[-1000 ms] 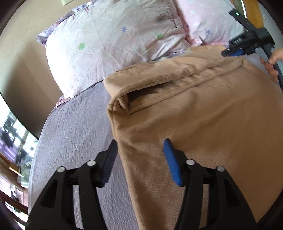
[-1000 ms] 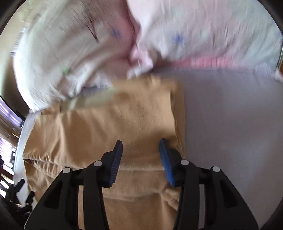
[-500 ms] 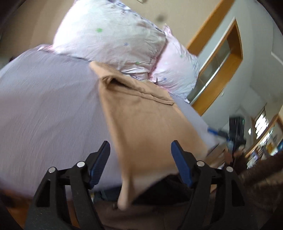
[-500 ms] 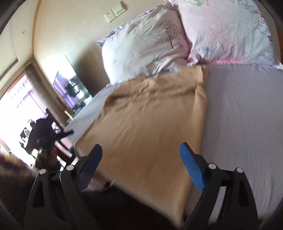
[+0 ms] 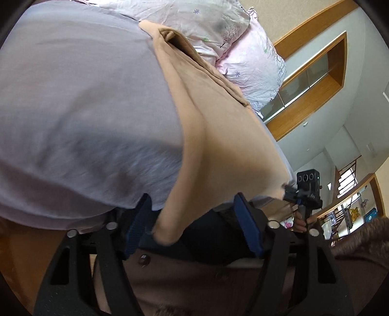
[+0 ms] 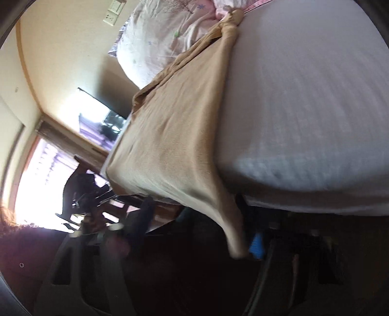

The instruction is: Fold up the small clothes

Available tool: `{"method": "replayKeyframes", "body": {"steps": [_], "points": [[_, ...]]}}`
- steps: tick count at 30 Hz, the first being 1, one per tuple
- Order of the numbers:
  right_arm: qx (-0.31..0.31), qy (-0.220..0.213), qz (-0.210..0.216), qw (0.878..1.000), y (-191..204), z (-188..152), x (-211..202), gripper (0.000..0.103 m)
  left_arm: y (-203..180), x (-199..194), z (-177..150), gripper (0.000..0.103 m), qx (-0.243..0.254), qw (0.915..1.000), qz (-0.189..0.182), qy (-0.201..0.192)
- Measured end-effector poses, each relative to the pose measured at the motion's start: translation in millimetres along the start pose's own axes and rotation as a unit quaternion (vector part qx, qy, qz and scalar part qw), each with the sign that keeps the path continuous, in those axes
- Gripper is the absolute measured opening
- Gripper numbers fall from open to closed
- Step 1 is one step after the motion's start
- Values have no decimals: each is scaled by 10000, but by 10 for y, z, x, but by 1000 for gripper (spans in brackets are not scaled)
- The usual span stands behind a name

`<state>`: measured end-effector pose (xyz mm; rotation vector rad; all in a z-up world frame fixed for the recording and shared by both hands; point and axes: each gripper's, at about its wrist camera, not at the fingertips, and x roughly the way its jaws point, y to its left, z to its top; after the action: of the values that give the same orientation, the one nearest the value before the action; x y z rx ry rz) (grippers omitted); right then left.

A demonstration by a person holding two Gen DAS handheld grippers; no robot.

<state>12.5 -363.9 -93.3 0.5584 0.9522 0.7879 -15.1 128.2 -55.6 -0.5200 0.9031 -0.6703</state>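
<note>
Now both grippers sit low at the near edge of the bed (image 5: 73,102), where a second ago they hovered over the upper part of the tan garment (image 5: 218,136), close to the pillows (image 5: 226,31). The garment lies lengthwise on the lavender sheet, its near corners drooping over the mattress edge.

Left gripper (image 5: 194,226): jaws spread, one hanging corner between the blue pads, not yet pinched. Right gripper (image 6: 201,231): view dark and blurred; the other corner hangs beside its blue pad (image 6: 256,243); jaws look spread, nothing clamped that can be made out.

Judgement: hands have dropped back to take the bottom hem, likely to carry it up toward the pillows for a lengthwise fold.

Writing: none legible. Wall switch plate (image 6: 113,12) unmarked.
</note>
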Motion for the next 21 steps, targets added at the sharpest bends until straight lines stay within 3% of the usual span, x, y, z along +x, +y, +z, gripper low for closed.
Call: {"method": "replayKeyframes", "body": {"steps": [1, 2, 3, 6, 8, 11, 15, 18, 21], "points": [[-84, 53, 54, 9999, 37, -33, 19, 11, 11, 42, 6, 46, -83, 10000, -39, 8], [-161, 48, 107, 9998, 69, -52, 7, 8, 35, 62, 4, 19, -193, 9998, -90, 21], [-251, 15, 166, 9995, 119, -87, -32, 7, 73, 84, 3, 7, -362, 9991, -195, 74], [-523, -234, 353, 9977, 337, -6, -170, 7, 89, -36, -9, 4, -626, 9967, -508, 42], [-853, -516, 508, 9937, 571, 154, -296, 7, -36, -202, 30, 4, -509, 9964, -671, -64], [-1425, -1000, 613, 9828, 913, 555, -414, 7, -356, -496, 334, 4, -11, 9957, -771, -514], [-1969, -1841, 577, 9613, 1258, 1427, -405, 7, -656, -618, 1184, 4, 559, 9899, -563, -1171], [-1796, -2332, 335, 9551, 1220, 2079, -260, 7, -568, -472, 1901, 4, 294, 9868, -284, -1569], [-1201, -2455, -235, 9616, 918, 2788, 125, 7, -319, -61, 2562, 4, -159, 9867, 126, -1615]]}}
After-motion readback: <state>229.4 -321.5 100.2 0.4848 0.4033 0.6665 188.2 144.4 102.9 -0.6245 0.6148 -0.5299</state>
